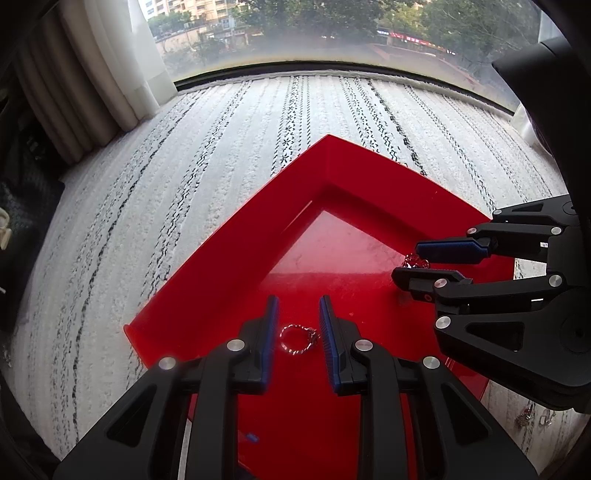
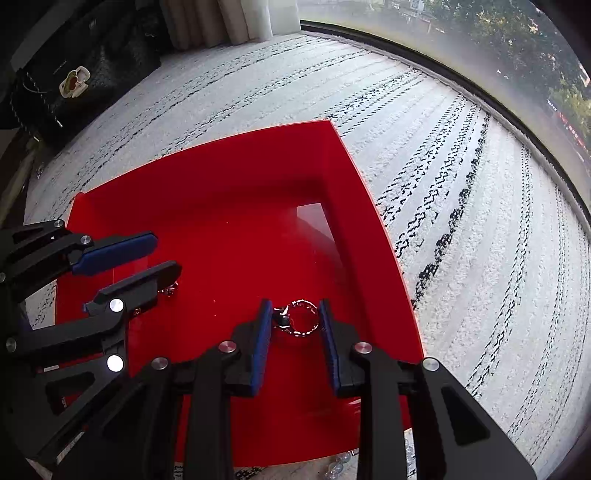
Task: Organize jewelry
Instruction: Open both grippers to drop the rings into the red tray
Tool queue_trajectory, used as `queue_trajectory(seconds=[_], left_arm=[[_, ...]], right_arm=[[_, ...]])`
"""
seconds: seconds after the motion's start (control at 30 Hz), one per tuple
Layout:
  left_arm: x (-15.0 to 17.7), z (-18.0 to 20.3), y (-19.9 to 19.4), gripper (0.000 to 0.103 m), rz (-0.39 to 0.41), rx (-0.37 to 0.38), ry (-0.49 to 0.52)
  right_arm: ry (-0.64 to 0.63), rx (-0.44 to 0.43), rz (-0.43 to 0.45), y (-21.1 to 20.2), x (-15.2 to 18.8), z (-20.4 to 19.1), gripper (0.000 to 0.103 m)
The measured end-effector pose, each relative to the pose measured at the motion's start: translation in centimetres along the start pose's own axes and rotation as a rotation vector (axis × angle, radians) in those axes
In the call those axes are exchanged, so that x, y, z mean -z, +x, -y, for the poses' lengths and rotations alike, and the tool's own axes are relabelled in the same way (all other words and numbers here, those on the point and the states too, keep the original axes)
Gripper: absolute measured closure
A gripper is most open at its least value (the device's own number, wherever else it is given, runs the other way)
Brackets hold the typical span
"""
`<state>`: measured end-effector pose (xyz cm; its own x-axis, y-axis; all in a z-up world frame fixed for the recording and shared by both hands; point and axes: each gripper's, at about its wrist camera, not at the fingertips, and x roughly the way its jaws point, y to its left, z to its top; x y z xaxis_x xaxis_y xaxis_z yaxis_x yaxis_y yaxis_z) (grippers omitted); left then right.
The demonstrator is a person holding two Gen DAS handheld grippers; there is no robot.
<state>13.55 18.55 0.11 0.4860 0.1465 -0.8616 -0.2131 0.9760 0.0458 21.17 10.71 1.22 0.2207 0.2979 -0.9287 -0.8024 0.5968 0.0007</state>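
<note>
A red tray [image 1: 229, 258] lies on a white rug [image 1: 155, 206] with black stitched stripes, near the window [image 1: 295, 29]. The left gripper [image 1: 298, 325] hangs over the tray's near part, its jaws slightly apart around a twisted silver ring [image 1: 297, 339] lying on the tray floor, pads not touching it. The right gripper [image 2: 295, 325] likewise straddles a silver ring with a small charm [image 2: 301, 319], jaws narrowly open; contact on the left pad is hard to judge. A black handbag [image 2: 92, 74] at the rug's far-left corner bears lettering too small to read.
</note>
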Motion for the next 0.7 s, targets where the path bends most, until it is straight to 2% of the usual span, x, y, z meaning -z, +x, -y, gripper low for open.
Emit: queue_trajectory(seconds=[0.53,0.7], left_arm=[[0.1,-0.3,-2.0,0.067,0.043,0.014,-0.012],[0.0,-0.6,-3.8,0.062,0.08,0.0,-0.014]], right_arm=[[0.018,-0.009,0.007,-0.6,-0.1,0.1,0.076],[0.029,-0.011,0.021,-1.1,-0.2,0.2,0.068]])
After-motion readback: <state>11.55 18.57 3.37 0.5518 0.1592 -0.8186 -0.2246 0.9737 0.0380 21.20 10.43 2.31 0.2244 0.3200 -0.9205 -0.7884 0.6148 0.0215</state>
